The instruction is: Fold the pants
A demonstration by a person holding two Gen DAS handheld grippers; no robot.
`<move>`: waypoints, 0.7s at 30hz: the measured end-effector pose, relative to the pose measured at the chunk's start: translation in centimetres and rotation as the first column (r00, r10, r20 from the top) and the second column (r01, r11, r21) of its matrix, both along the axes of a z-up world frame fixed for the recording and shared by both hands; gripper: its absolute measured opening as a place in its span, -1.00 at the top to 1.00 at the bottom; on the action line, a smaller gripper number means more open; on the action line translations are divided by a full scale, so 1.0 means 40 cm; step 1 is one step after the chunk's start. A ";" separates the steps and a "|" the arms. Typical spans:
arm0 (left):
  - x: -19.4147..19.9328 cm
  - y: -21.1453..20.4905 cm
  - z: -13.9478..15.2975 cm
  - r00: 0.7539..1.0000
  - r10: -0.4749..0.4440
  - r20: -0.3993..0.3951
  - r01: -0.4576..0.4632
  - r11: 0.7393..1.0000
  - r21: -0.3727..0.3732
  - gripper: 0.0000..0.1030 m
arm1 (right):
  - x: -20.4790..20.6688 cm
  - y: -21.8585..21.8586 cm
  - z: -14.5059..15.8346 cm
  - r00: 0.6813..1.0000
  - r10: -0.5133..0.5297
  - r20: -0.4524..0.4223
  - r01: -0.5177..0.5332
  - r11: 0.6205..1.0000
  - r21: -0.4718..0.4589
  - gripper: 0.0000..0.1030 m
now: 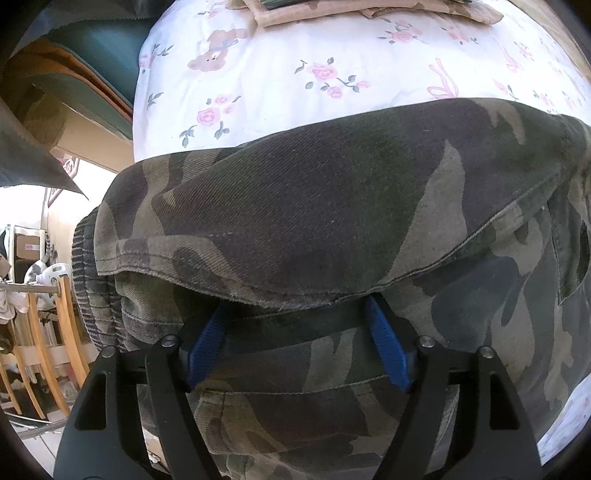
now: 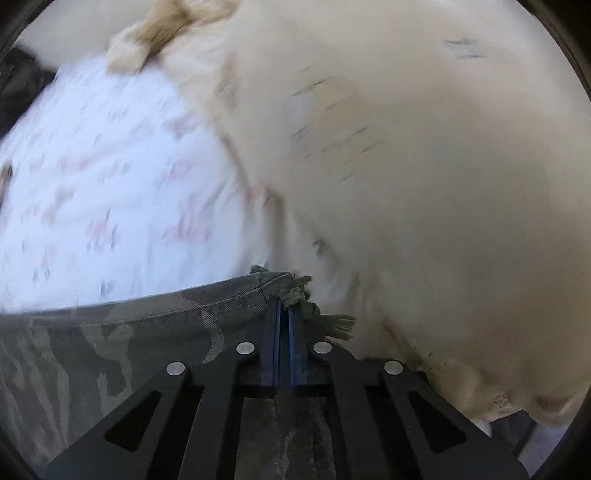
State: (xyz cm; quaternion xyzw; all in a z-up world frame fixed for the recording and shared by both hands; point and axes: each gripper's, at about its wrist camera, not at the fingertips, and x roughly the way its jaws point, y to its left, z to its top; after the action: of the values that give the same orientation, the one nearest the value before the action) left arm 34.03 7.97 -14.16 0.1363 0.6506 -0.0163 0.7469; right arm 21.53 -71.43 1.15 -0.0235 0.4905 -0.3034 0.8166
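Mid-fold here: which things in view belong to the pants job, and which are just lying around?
Part of the job:
camo pants
left gripper, open
right gripper, shut on frayed hem

Lying about:
floral bedsheet
cream garment
tan folded clothes

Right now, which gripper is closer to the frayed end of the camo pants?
Right. The right gripper is shut on the frayed hem of the camo pants. The left gripper is open under a fold of them; no fraying shows there.

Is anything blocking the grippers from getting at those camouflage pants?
Nothing visible. The right gripper is already shut on the camouflage pants' frayed hem, and the left gripper's open fingers are tucked under a fold of them.
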 end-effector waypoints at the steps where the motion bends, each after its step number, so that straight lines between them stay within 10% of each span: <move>1: -0.001 -0.001 -0.001 1.000 -0.001 0.001 0.001 1.000 0.002 -0.41 | 0.010 -0.007 -0.015 1.000 -0.012 -0.024 0.012 1.000 0.014 0.98; 8: -0.001 0.003 -0.001 1.000 0.002 0.002 -0.002 1.000 0.006 -0.41 | 0.013 0.019 -0.012 0.990 -0.025 -0.136 0.029 0.999 0.023 0.73; 11: 0.007 -0.001 -0.011 1.000 0.006 0.002 -0.006 1.000 0.019 -0.45 | -0.066 0.024 0.068 0.990 -0.108 -0.086 0.116 0.989 0.097 -0.24; 21: 0.016 -0.008 -0.015 1.000 -0.020 -0.006 0.020 1.000 0.008 -0.46 | -0.338 0.101 0.098 0.926 -0.337 -0.169 0.366 0.911 0.189 -0.25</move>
State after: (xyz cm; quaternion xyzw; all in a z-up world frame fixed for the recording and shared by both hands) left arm 34.67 7.65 -14.77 0.1459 0.6515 -0.0218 0.7441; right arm 8.01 -67.41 5.07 0.1347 0.5699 -0.3881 0.7117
